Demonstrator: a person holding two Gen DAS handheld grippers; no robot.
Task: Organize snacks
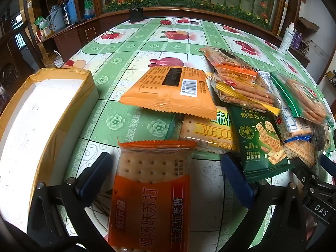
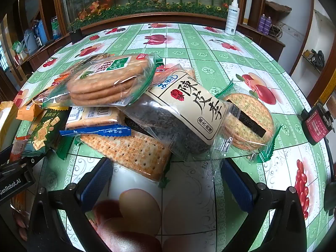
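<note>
L gripper (image 1: pixel 168 178) is spread wide w/ an orange soda-cracker pack (image 1: pixel 151 193) lying between its fingers but touching neither pad, so nothing is gripped; R gripper (image 2: pixel 168 180) is also wide open & empty, low over the worktop (image 2: pixel 210 189) just short of the snack pile. White box w/ tan-taped rim (image 1: pixel 37 126) sits ahead-left of L gripper, apparently empty; the pile lies ahead-right of it.

Risks, as I judge them: cracker pack looks slack & glossy; closing hard could crush the crackers, closing soft could let it slide out on the way to the box. Pile is loosely stacked; round-biscuit pack (image 2: pixel 105 82) rests on top of others, & the clear pack w/ cream label (image 2: pixel 184 113) leans over the square-cracker pack (image 2: pixel 130 153) just ahead of R gripper; pulling a bottom pack prob topples the rest. Dark green biscuit pack (image 1: pixel 262 138) sits near L gripper's right finger; a swing could snag it. Grippers are close together; may collide.
</note>
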